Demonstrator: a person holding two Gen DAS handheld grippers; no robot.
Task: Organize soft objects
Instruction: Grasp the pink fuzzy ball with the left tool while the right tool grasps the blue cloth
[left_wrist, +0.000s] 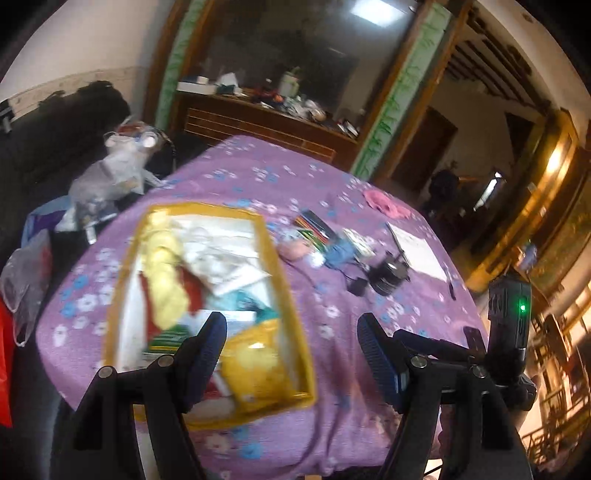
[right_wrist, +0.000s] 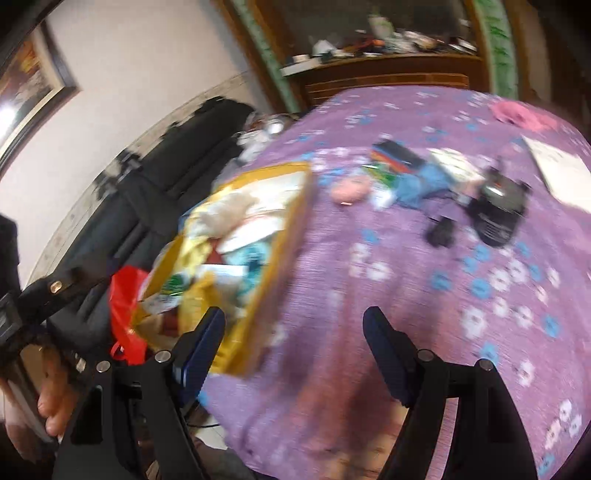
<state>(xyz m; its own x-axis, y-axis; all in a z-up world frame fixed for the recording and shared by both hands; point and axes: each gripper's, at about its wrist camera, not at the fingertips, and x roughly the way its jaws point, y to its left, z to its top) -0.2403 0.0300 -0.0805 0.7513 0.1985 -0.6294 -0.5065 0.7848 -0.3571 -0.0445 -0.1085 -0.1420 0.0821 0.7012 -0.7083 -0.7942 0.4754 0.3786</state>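
Note:
A yellow-rimmed fabric box (left_wrist: 286, 284) lies on the purple flowered cloth (left_wrist: 332, 192), filled with soft things: a pale yellow plush (left_wrist: 166, 280), white cloth (left_wrist: 225, 254), a bright yellow piece (left_wrist: 255, 365). My left gripper (left_wrist: 291, 325) hovers open over the box's near right corner with nothing between its fingers. My right gripper (right_wrist: 295, 317) is open and empty beside the box (right_wrist: 291, 221), above bare cloth. Beyond the box lie a small pink soft thing (left_wrist: 295, 251) (right_wrist: 349, 190), a blue soft piece (left_wrist: 340, 253) (right_wrist: 421, 184) and a pink cloth (left_wrist: 386, 205) (right_wrist: 517, 112). Both views are blurred.
A black device (left_wrist: 388, 277) with a cable, coloured pencils (left_wrist: 314, 225) and white paper (left_wrist: 421, 251) lie mid-table. Plastic bags (left_wrist: 107, 177) and a red bag (right_wrist: 127, 314) sit off the left edge by a dark sofa (right_wrist: 155, 177). A cluttered wooden cabinet (left_wrist: 258, 122) stands behind.

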